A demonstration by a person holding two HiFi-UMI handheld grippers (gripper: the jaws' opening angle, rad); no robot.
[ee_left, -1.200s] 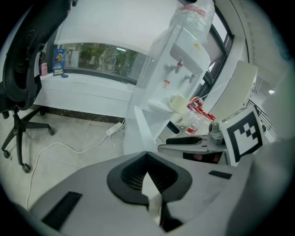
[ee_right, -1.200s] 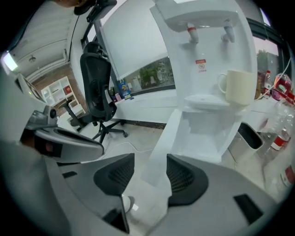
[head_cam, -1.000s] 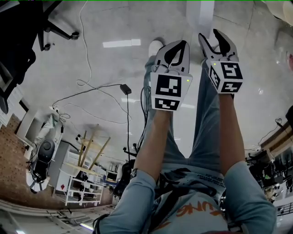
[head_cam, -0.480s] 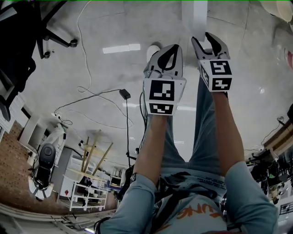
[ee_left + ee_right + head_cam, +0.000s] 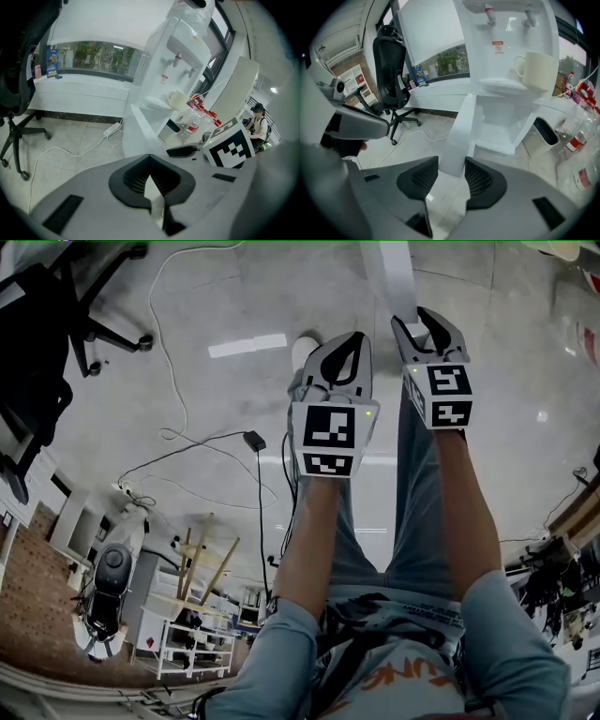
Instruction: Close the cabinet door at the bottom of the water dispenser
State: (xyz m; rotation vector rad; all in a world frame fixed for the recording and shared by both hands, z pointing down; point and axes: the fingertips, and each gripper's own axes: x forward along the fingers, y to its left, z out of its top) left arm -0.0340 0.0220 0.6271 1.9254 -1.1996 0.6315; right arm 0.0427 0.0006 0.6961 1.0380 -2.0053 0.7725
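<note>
The white water dispenser (image 5: 511,70) (image 5: 178,70) stands by the window with its bottom cabinet door (image 5: 461,126) (image 5: 398,277) swung open toward me. My right gripper (image 5: 451,160) (image 5: 429,326) straddles the door's free edge. The door's lower end sits between its pads while the jaws are closing, and I see no firm press. My left gripper (image 5: 149,155) (image 5: 352,341) is shut on nothing and hangs just left of the right one, short of the door.
A cream mug (image 5: 539,70) rests on the drip tray. Plastic bottles (image 5: 581,136) and a small white bin (image 5: 546,131) sit right of the dispenser. A black office chair (image 5: 391,70) stands to the left. A power strip (image 5: 111,130) with its cable lies on the floor.
Both grippers drifted slightly left and forward. The door edge, which stood left of the right gripper, now lies between its jaws. The left gripper stays shut.
</note>
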